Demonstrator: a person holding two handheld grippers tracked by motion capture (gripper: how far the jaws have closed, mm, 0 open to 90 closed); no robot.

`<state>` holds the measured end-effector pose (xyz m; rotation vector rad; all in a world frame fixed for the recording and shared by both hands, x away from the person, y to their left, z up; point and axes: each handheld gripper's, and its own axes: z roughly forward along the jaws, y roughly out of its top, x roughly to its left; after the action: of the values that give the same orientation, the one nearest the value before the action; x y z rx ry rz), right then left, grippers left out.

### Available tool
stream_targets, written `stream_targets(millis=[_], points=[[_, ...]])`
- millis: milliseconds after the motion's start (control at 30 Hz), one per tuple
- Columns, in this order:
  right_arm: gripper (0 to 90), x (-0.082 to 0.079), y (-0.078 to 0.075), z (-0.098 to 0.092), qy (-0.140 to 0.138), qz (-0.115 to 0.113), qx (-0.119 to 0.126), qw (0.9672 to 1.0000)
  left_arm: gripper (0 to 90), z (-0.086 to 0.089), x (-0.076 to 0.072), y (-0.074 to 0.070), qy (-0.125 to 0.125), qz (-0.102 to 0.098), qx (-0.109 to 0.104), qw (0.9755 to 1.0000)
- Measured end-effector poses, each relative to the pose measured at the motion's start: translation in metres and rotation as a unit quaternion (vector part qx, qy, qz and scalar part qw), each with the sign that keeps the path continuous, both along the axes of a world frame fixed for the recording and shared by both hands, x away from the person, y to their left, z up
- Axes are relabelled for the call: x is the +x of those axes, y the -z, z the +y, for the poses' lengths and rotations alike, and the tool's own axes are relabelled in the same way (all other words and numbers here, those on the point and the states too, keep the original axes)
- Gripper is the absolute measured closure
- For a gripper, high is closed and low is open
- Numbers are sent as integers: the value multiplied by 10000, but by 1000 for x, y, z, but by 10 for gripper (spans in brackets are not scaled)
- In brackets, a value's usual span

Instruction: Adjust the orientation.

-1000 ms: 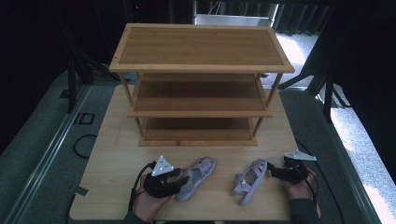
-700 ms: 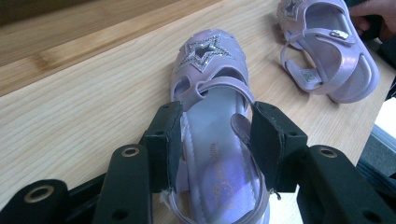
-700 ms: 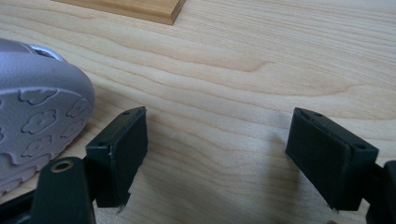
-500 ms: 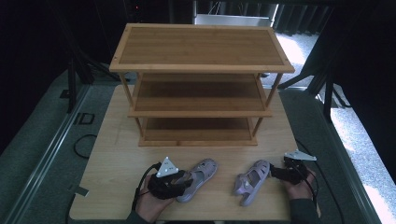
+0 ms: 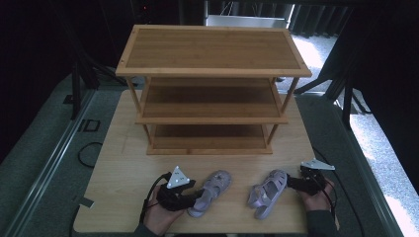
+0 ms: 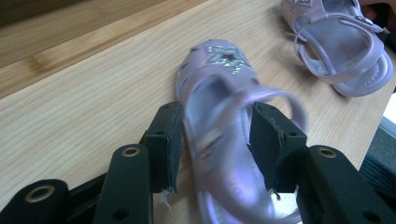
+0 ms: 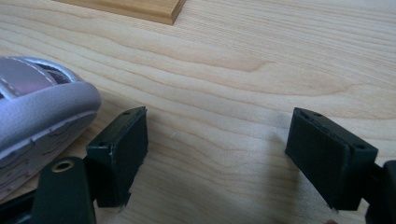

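Observation:
Two lilac child's sandals lie on the wooden table near its front edge. The left sandal (image 5: 211, 191) (image 6: 219, 116) has a glittery star on its toe, and its heel end sits between the jaws of my left gripper (image 5: 197, 200) (image 6: 215, 140). Both pads (image 6: 170, 144) press against its sides. The right sandal (image 5: 268, 193) (image 6: 338, 44) (image 7: 32, 116) lies just outside the left jaw of my right gripper (image 5: 292, 182) (image 7: 217, 149). That gripper stands open over bare wood with nothing between its pads.
A three-tier bamboo shelf rack (image 5: 212, 74) stands at the back of the table (image 5: 123, 177), its shelves bare. The rack's lower edge (image 7: 140, 9) lies ahead of the right gripper. Cables trail off the table's front. Dark floor surrounds the table.

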<state>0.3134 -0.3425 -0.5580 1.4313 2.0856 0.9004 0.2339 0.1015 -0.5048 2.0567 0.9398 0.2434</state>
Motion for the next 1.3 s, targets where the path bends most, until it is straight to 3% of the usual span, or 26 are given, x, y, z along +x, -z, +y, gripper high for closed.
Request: stream_targets(millis=[500,833,1100,1300], points=[[203,0,0,0,0,0,0,10000,569,-9,7,10,177,101,156,9997],[203,0,0,0,1,1,1,10000,618,-16,15,16,394,178,137,9990],[203,0,0,0,-1,0,0,10000,764,-15,18,19,474,168,136,9986],[203,0,0,0,0,1,1,10000,791,-14,19,17,492,109,78,9987]])
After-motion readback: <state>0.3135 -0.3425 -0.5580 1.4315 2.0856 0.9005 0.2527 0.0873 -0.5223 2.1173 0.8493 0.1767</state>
